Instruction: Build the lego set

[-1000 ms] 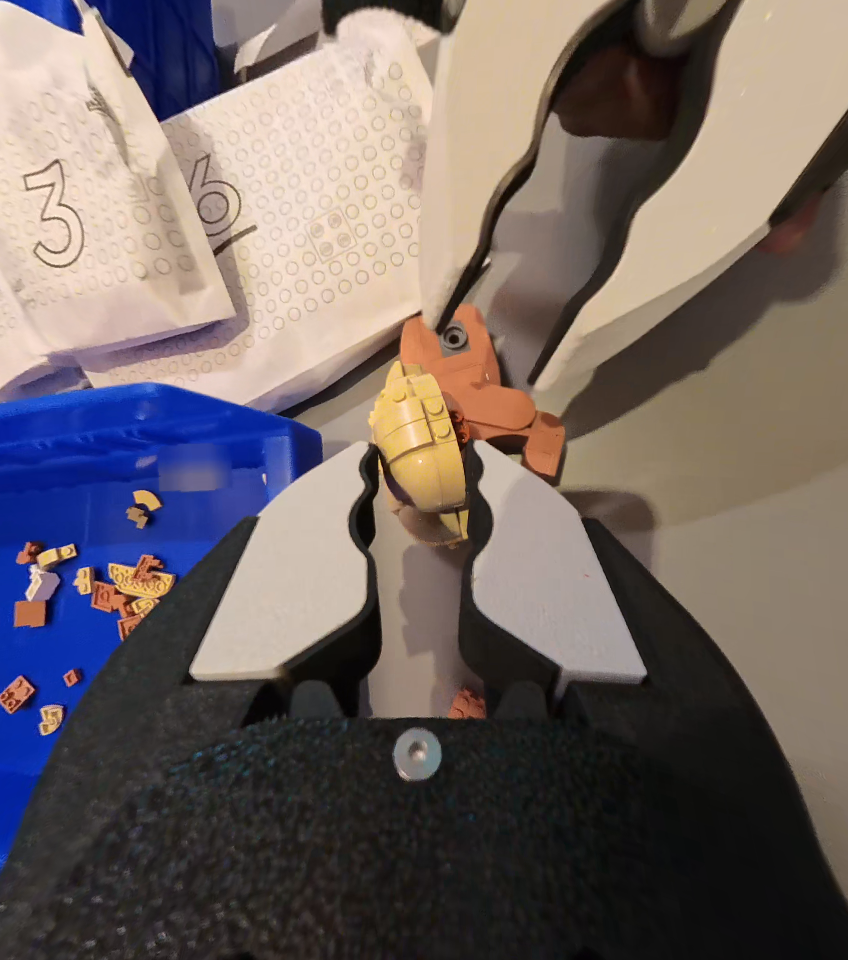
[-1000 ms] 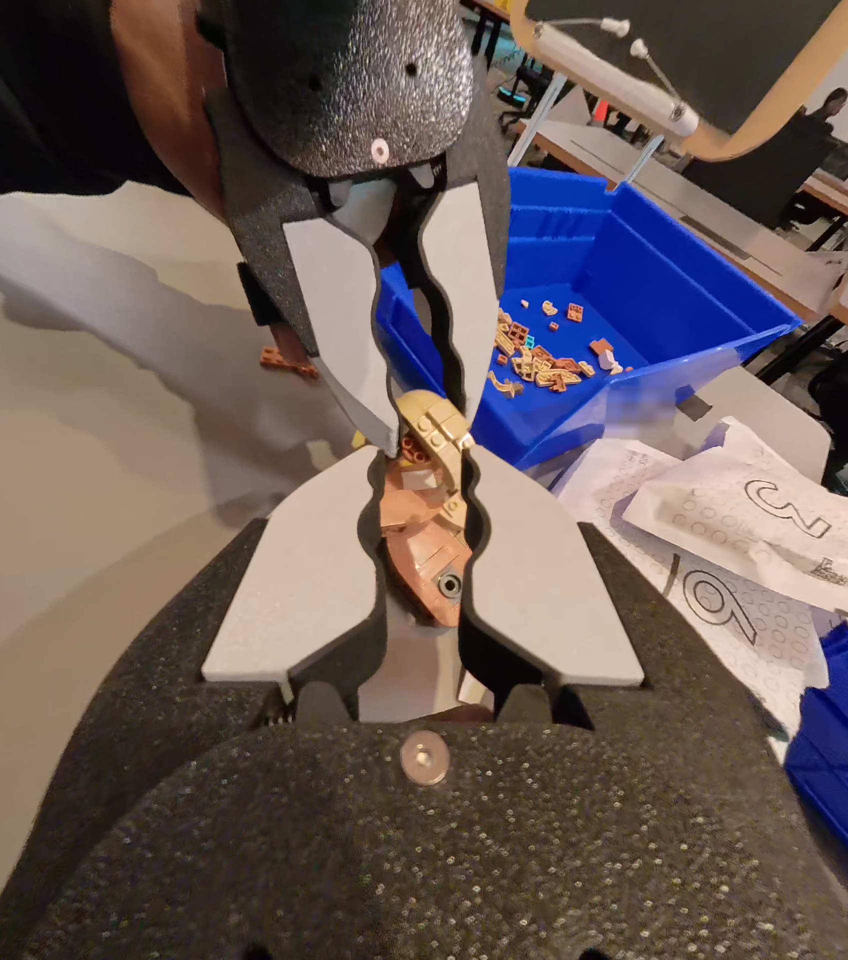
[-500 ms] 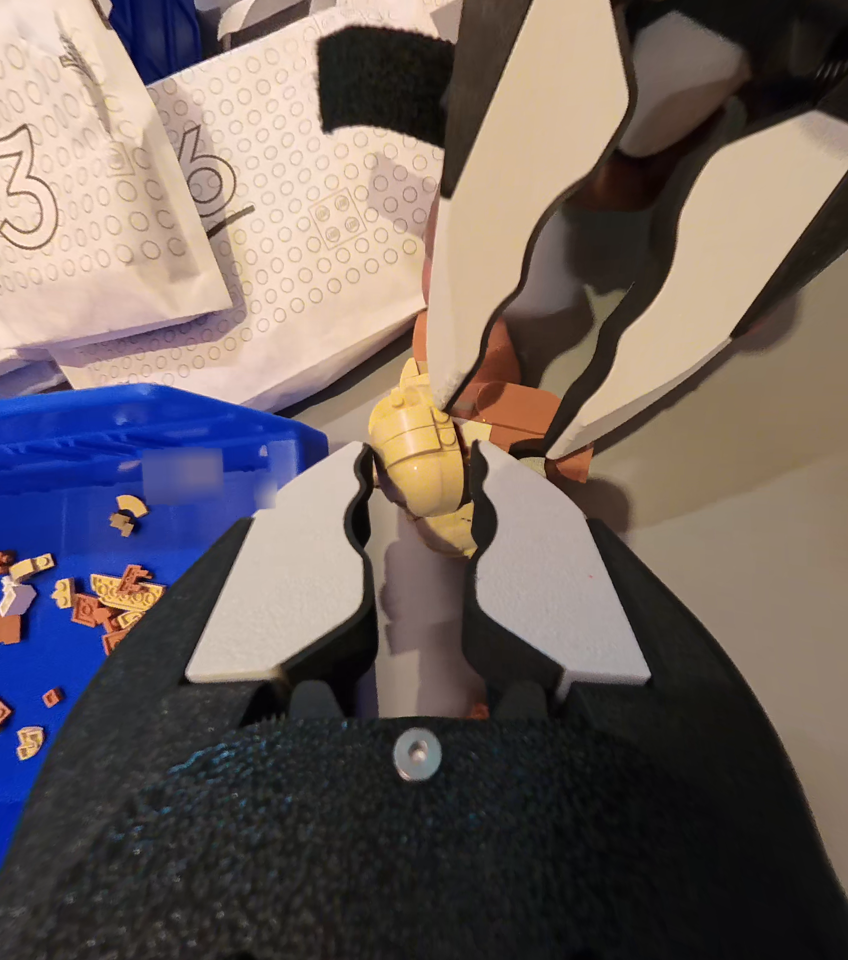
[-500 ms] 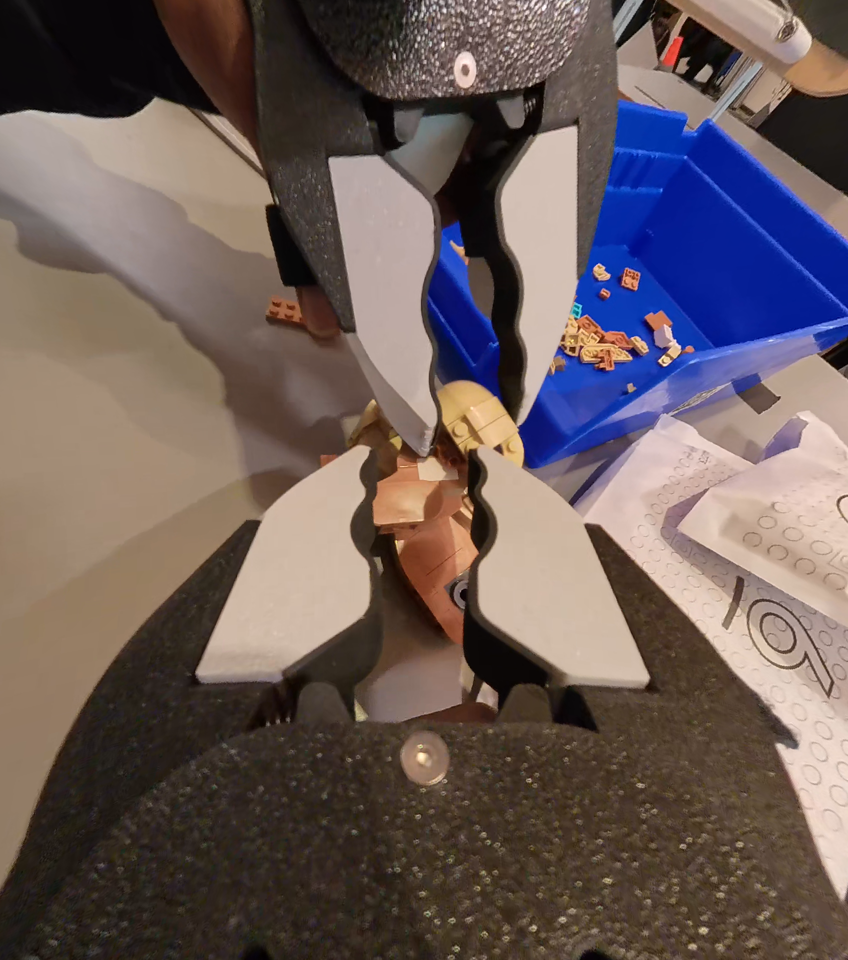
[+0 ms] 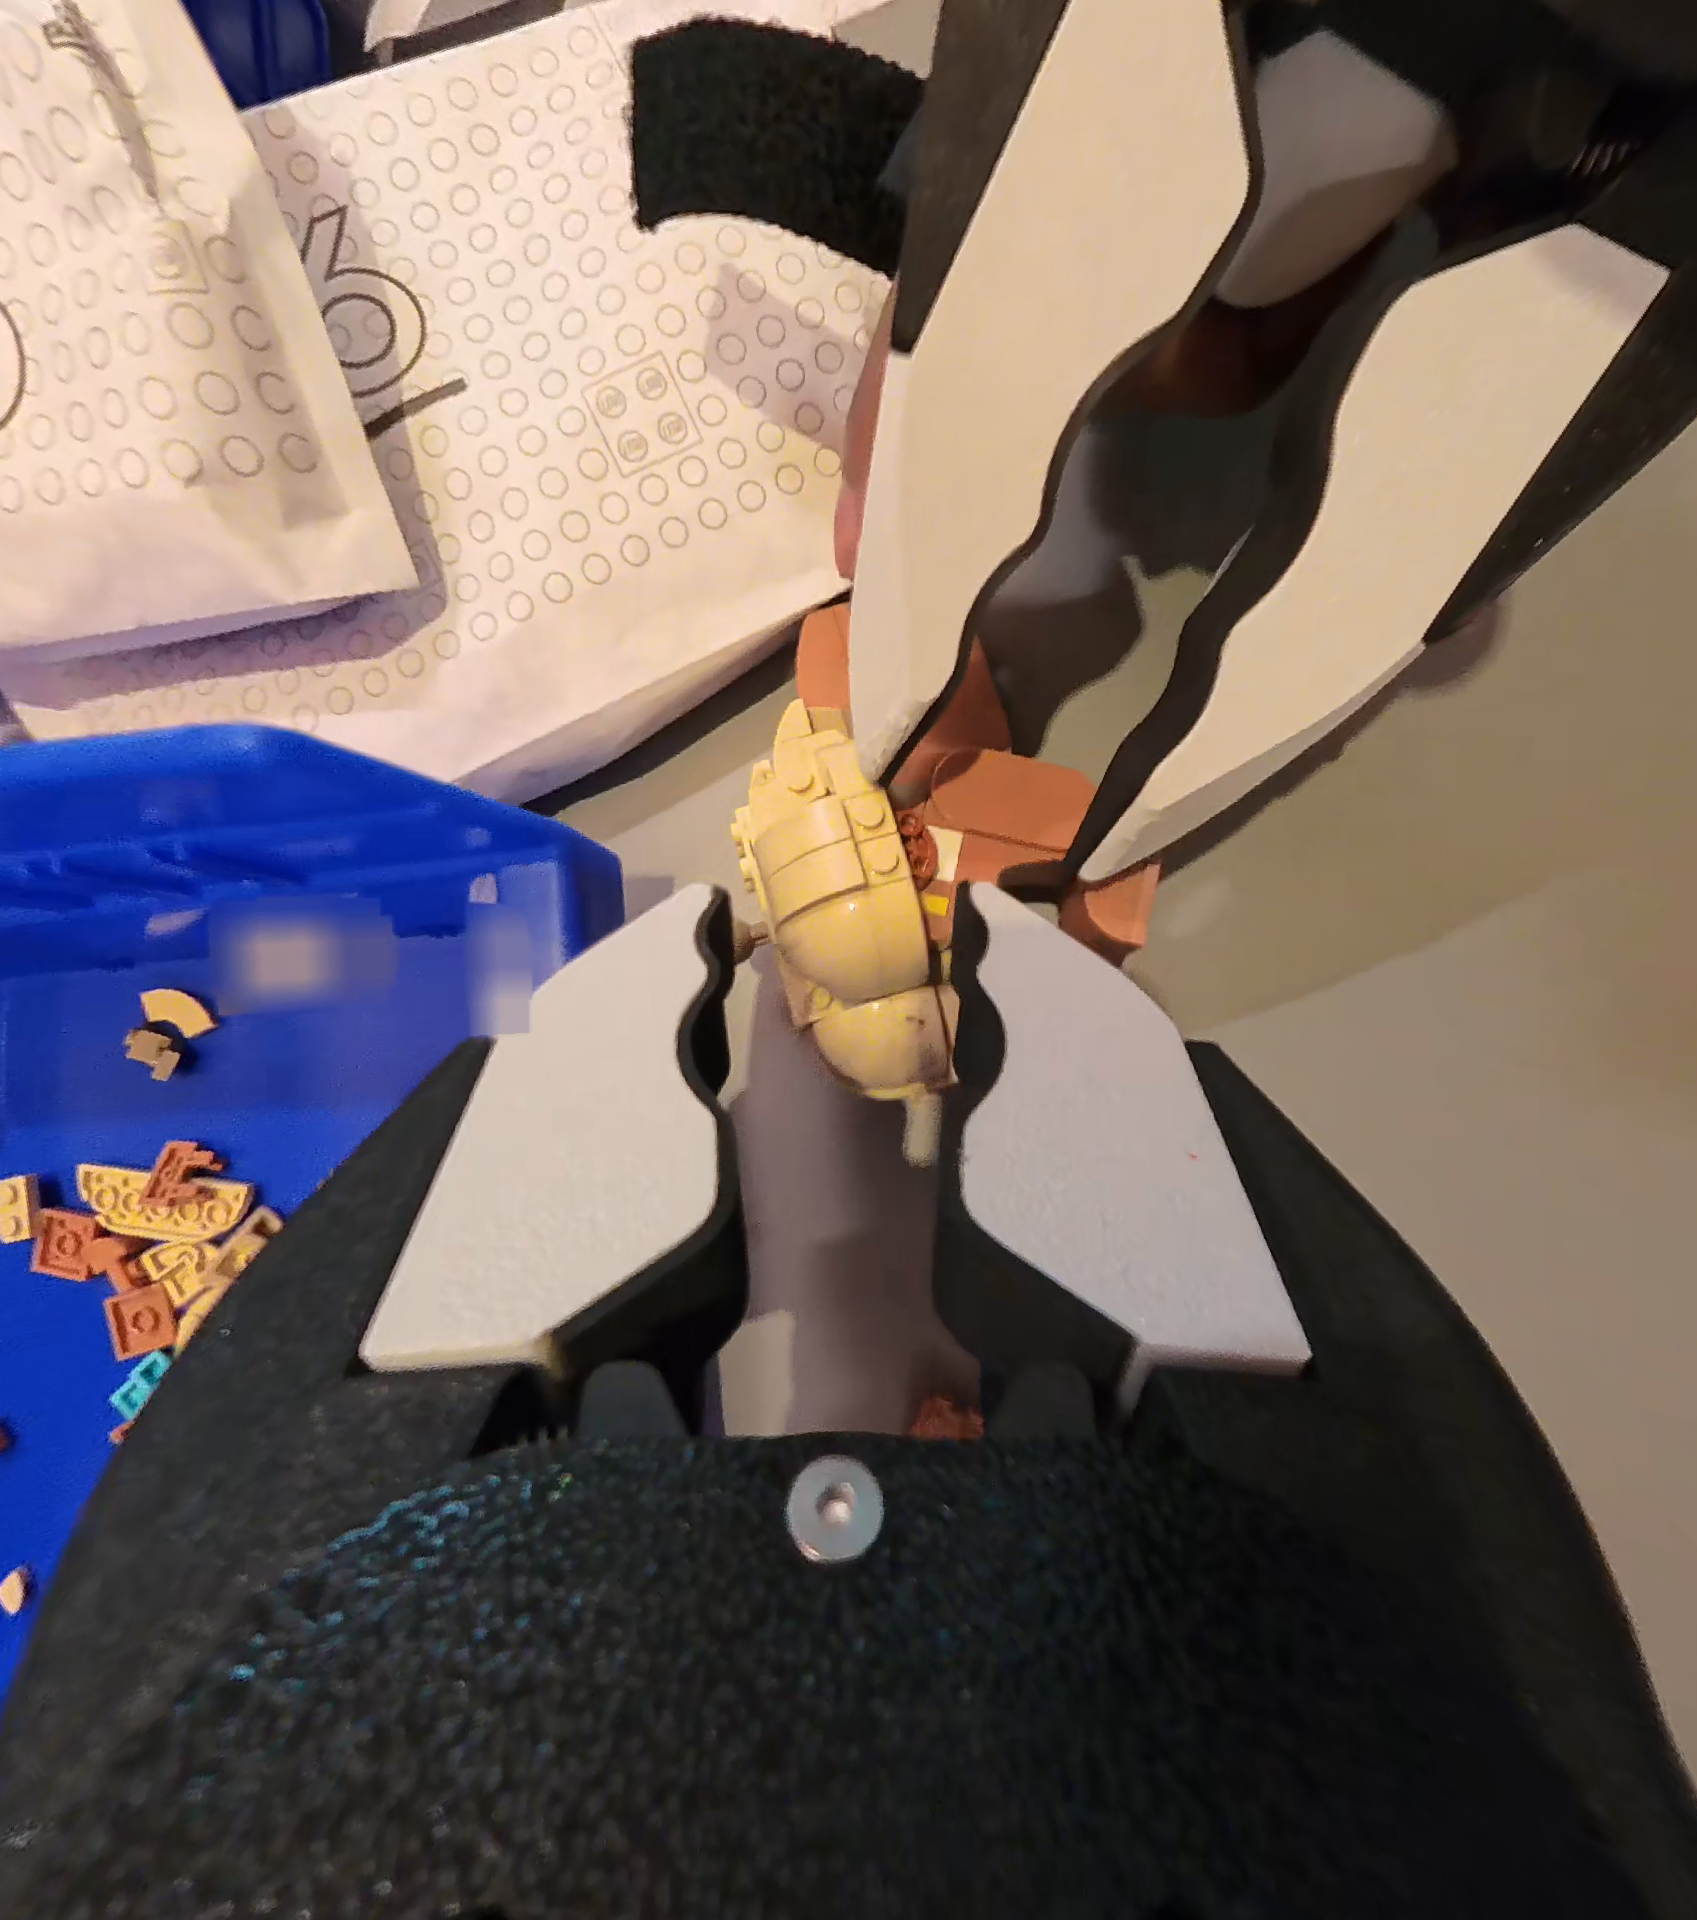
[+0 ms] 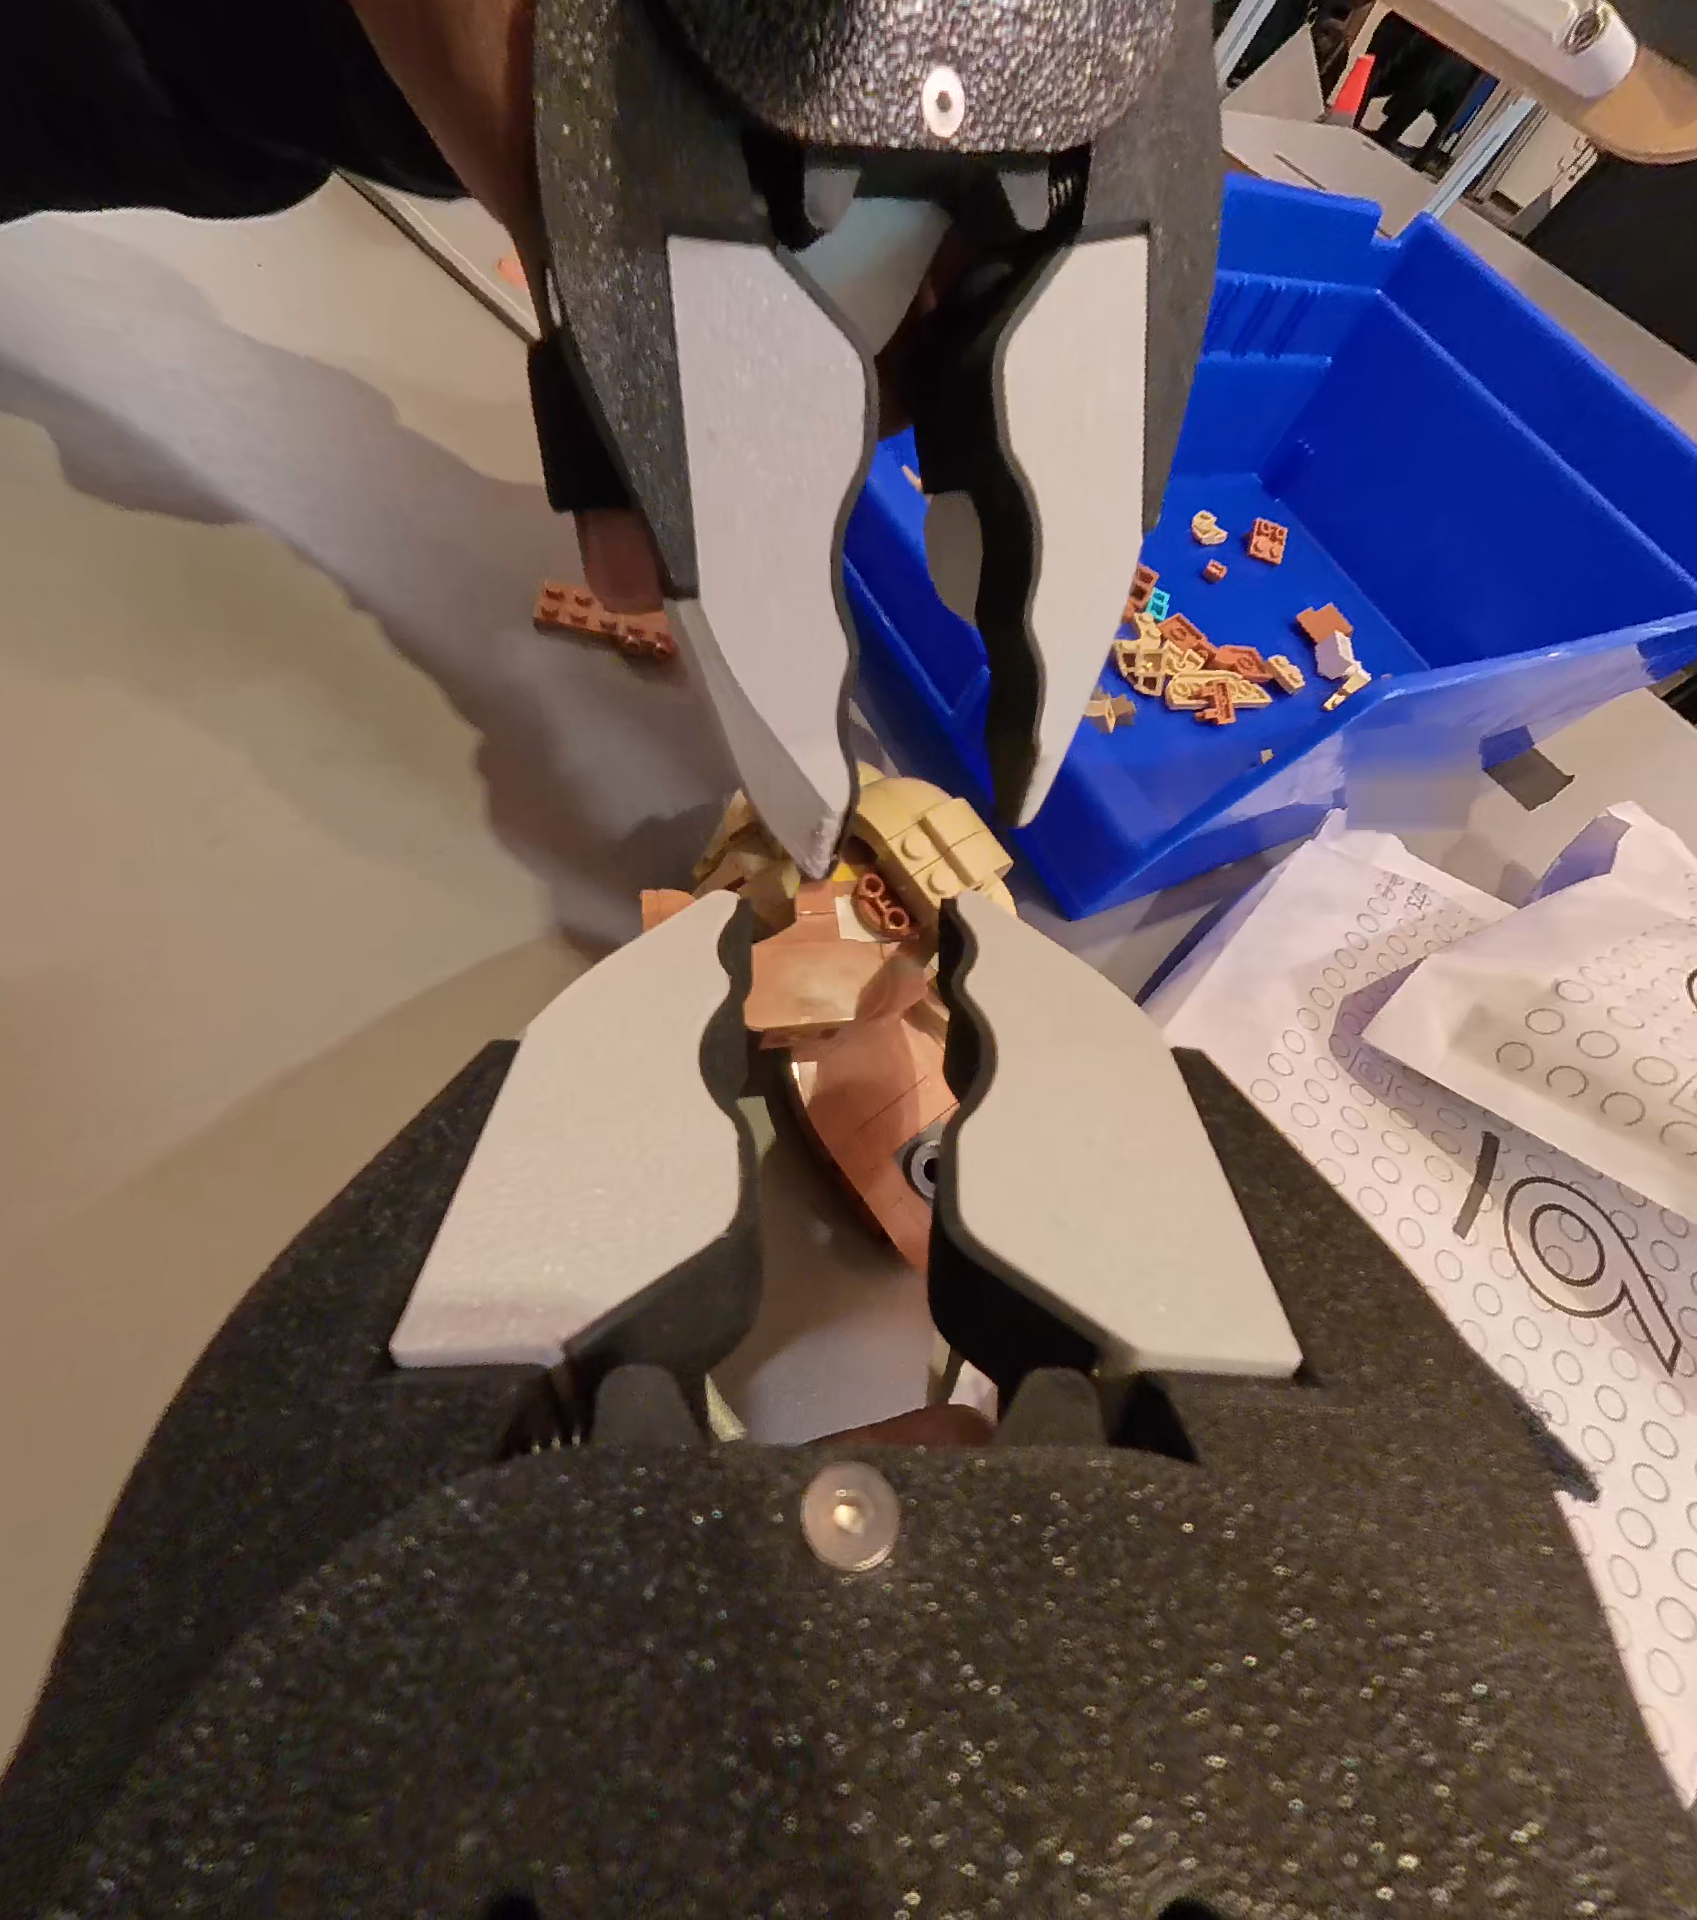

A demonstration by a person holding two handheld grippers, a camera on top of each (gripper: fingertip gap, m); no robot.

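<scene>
A small lego model is held over the grey table between both grippers. Its tan rounded end (image 5: 839,914) sits between the fingers of my left gripper (image 5: 839,920), which is shut on it. Its brown body (image 6: 839,997) sits between the fingers of my right gripper (image 6: 839,920), which is shut on it. The right gripper (image 5: 995,805) comes down from the top of the left wrist view onto the brown body (image 5: 1005,795). The left gripper (image 6: 917,831) comes down from the top of the right wrist view onto the tan end (image 6: 927,842).
A blue bin (image 5: 200,831) (image 6: 1446,343) beside the model holds several loose tan and brown pieces (image 5: 158,1216) (image 6: 1197,665). White numbered paper bags (image 5: 511,364) (image 6: 1550,1195) lie next to it. A brown plate (image 6: 605,623) lies on the table (image 6: 148,935). Less than 4 cm separates the two grippers' tips.
The two grippers have drawn closer and stand steeper against each other. The model has turned a little between them. My left fingers stand slightly wider around the tan end.
</scene>
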